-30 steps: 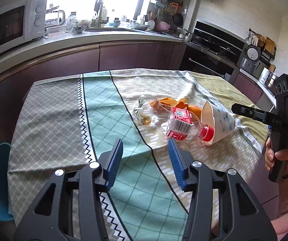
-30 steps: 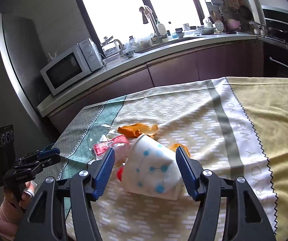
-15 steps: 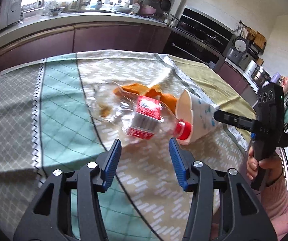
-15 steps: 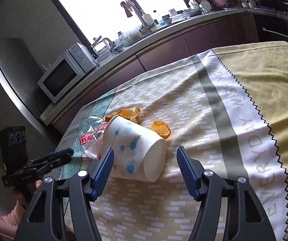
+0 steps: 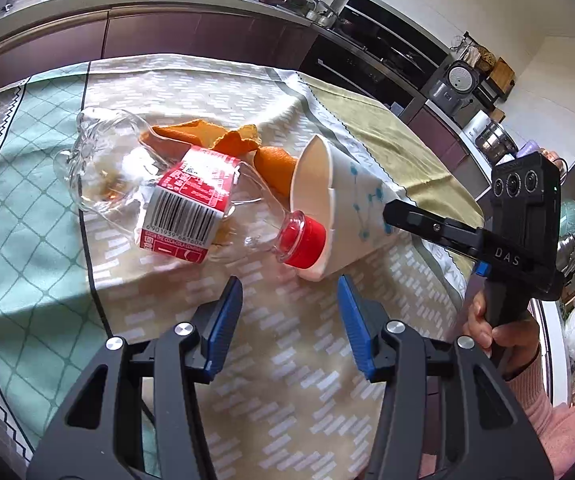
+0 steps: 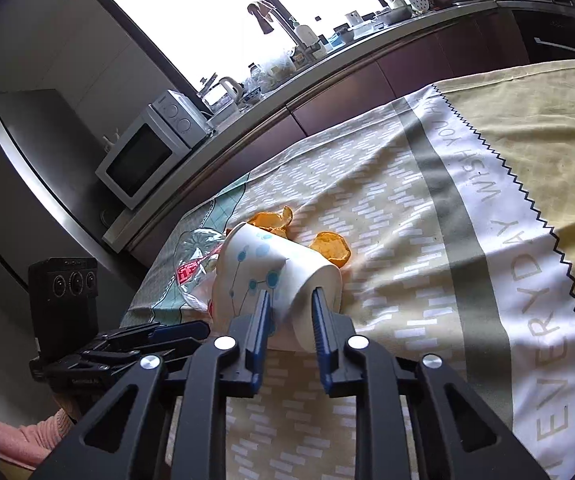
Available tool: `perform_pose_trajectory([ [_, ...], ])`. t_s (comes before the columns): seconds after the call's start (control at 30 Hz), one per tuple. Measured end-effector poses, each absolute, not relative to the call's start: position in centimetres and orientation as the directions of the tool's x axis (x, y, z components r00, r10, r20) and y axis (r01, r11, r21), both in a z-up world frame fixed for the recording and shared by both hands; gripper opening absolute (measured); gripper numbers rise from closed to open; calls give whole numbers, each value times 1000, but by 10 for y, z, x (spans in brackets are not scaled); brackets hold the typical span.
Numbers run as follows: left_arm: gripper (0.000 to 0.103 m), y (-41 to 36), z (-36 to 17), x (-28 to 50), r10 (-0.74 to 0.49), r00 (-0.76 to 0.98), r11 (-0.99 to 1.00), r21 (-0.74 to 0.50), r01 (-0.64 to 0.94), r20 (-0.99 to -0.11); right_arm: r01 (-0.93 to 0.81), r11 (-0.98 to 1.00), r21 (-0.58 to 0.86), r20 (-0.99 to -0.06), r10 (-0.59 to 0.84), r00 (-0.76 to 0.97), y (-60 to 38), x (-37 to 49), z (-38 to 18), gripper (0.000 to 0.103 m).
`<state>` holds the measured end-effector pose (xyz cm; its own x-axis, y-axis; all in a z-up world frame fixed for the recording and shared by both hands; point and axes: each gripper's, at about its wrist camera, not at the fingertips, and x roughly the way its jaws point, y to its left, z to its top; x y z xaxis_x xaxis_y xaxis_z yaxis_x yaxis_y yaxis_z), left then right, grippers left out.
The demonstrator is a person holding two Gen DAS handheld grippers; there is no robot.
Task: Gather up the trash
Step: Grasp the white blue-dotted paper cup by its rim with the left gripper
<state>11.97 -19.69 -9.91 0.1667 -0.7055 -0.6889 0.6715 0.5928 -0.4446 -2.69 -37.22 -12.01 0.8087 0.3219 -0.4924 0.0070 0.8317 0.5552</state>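
Observation:
A white paper cup with blue dots lies on its side on the tablecloth, mouth toward a crushed clear cola bottle with a red cap. Orange peels lie behind both. My right gripper is closing its jaws on the base end of the cup; the blue pads press the wall in and it creases. My left gripper hovers open just short of the bottle's red cap, with nothing between its fingers. In the right wrist view the bottle is mostly hidden behind the cup.
The patterned tablecloth covers the whole table, and its right edge drops off near a person's hand on the right gripper's handle. A kitchen counter with a microwave and sink runs behind the table.
My right gripper's jaws have come together on the cup and dented it. My left gripper has moved closer to the bottle and tipped downward, still open.

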Motion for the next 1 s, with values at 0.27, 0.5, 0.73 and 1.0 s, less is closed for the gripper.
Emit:
perform_pose_trajectory([
  [0.27, 48, -200, -97, 118, -705, 169, 587, -432, 685, -689, 26, 806, 591, -457, 308, 834, -394, -42, -119, 14],
  [0.5, 48, -209, -71, 88, -753, 160, 488, -377, 787, -639, -20, 784, 621, -418, 353, 837, -394, -48, -113, 9],
  [0.73, 47, -231, -84, 81, -749, 77, 451, -421, 787, -658, -43, 774, 632, -430, 395, 812, -381, -42, -119, 9],
  [1.0, 9, -236, -95, 88, -794, 2, 411, -534, 739, -608, -24, 848, 529, -482, 324, 814, -382, -37, -105, 30],
])
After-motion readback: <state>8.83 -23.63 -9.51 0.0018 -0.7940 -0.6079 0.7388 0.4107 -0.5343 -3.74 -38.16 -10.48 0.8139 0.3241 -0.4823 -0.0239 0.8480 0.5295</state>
